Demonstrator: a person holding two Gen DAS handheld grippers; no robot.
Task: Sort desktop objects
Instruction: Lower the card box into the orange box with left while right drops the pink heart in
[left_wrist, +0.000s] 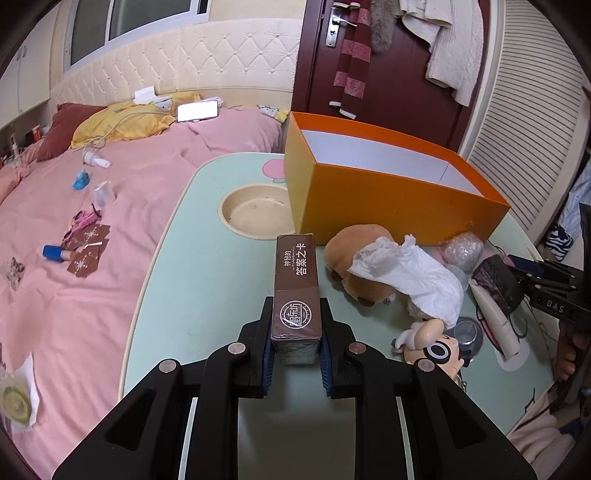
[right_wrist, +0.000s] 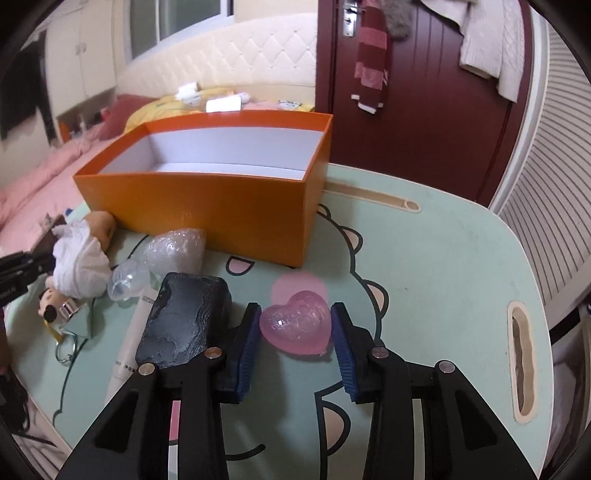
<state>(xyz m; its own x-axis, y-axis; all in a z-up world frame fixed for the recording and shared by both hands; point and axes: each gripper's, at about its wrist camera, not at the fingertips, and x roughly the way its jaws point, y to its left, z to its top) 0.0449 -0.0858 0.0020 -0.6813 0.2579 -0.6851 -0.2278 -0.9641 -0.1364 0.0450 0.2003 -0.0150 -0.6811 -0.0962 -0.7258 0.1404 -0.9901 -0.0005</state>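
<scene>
My left gripper (left_wrist: 296, 314) is shut on a brown card box (left_wrist: 296, 273), which sticks out forward over the pale green table (left_wrist: 207, 288). Just beyond it stands an orange bin (left_wrist: 388, 195) with an open top and a white inside. In the right wrist view a pink translucent heart (right_wrist: 293, 326) lies on the table (right_wrist: 443, 258) between the blue pads of my right gripper (right_wrist: 295, 314). The pads meet its two sides. The orange bin (right_wrist: 207, 206) is a short way behind the heart.
Beside the bin lie a brown plush toy (left_wrist: 354, 258) under a crumpled tissue (left_wrist: 406, 273), a small figurine (left_wrist: 436, 347), bubble wrap (right_wrist: 173, 247), a clear plastic cup (right_wrist: 127, 280), a black block (right_wrist: 184, 325) and a white tube (right_wrist: 129, 354). A pink bed (left_wrist: 92, 258) with small items borders the table's left.
</scene>
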